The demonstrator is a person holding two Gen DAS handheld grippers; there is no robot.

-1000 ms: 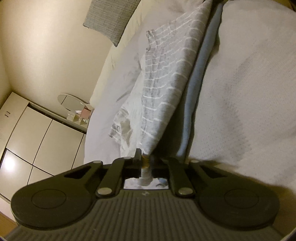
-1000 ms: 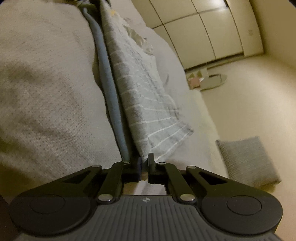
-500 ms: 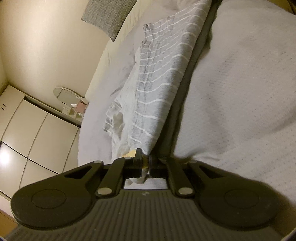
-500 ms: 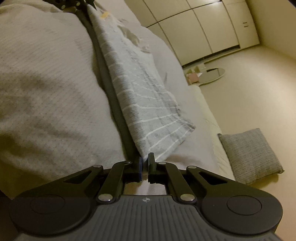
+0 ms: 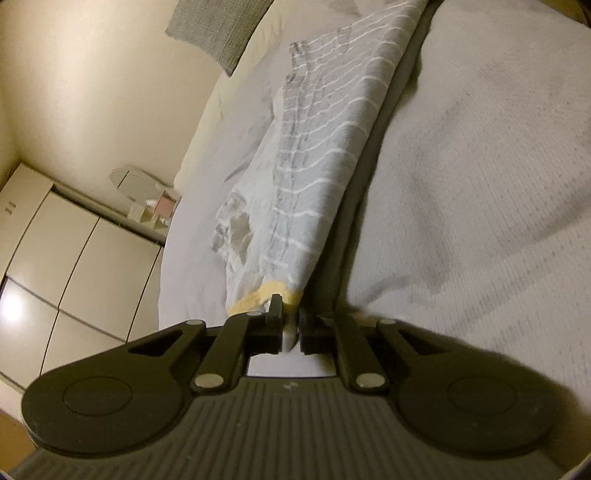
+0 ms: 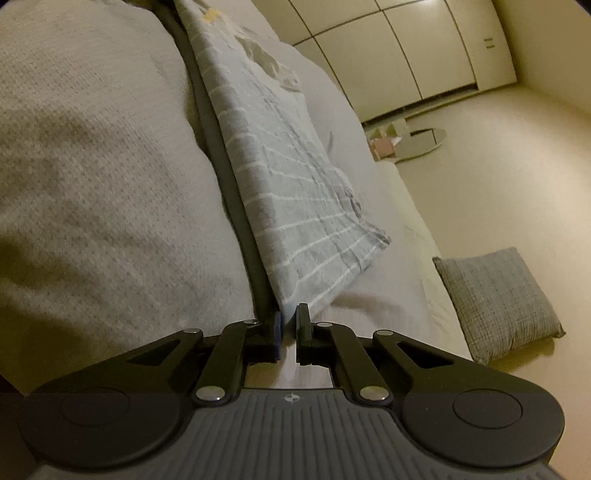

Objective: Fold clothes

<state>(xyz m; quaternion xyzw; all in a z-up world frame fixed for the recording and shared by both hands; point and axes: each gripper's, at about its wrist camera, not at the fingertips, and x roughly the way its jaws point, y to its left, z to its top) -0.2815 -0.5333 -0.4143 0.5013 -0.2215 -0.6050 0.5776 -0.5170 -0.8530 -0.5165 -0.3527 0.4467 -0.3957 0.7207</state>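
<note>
2 claws clamped on striped garment (image 5: 325, 155), left claw (image 5: 291, 325), right claw (image 6: 290, 332), opposite ends, cloth stretched between.

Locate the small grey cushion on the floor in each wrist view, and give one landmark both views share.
Left wrist view: the cushion sits at the top left, beside the bed's edge.
Right wrist view: it lies at the right, below middle, beside the bed.
Shared landmark: the striped garment, running up from the fingers in both.

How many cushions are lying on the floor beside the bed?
1. A grey cushion lies on the floor against the side of the bed, seen in both wrist views. Others may lie out of view.
</note>
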